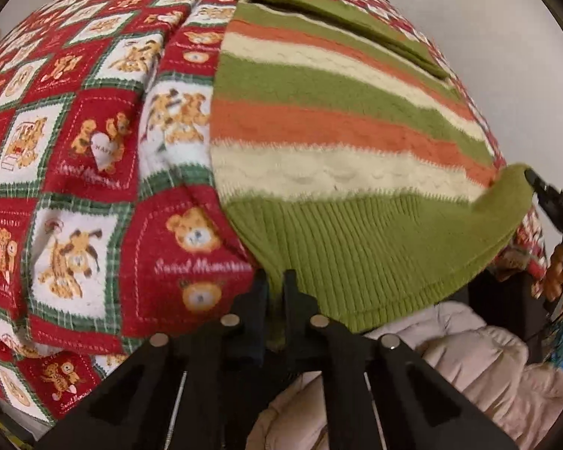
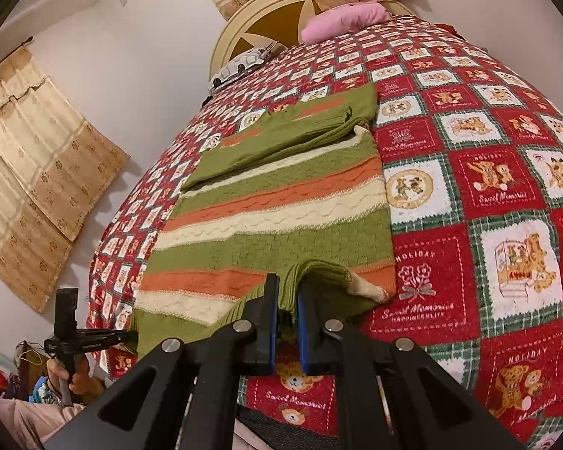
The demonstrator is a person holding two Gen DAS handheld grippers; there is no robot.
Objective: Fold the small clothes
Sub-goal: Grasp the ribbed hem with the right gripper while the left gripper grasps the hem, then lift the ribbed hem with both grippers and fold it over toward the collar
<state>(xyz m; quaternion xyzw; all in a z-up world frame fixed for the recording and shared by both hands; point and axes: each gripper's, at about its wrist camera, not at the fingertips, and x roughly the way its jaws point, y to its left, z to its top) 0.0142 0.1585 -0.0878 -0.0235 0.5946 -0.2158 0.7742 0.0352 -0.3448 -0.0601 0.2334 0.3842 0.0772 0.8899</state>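
Observation:
A small knitted sweater (image 1: pixel 319 142) with green, orange and cream stripes lies flat on the bed, its sleeves folded across the top; it also shows in the right wrist view (image 2: pixel 274 217). My left gripper (image 1: pixel 277 281) is shut on the ribbed green hem at the sweater's near left corner. My right gripper (image 2: pixel 287 292) is shut on the green hem at the near right corner, which is lifted and bunched between the pads. The right gripper also shows at the right edge of the left wrist view (image 1: pixel 533 180), and the left gripper at the lower left of the right wrist view (image 2: pixel 131 335).
The bed is covered by a red and white teddy-bear quilt (image 2: pixel 469 225). A pink pillow (image 2: pixel 345 18) and a patterned pillow (image 2: pixel 240 63) lie by the headboard. Curtains (image 2: pixel 37 150) hang at left. A pale padded jacket (image 1: pixel 469 367) is below the bed edge.

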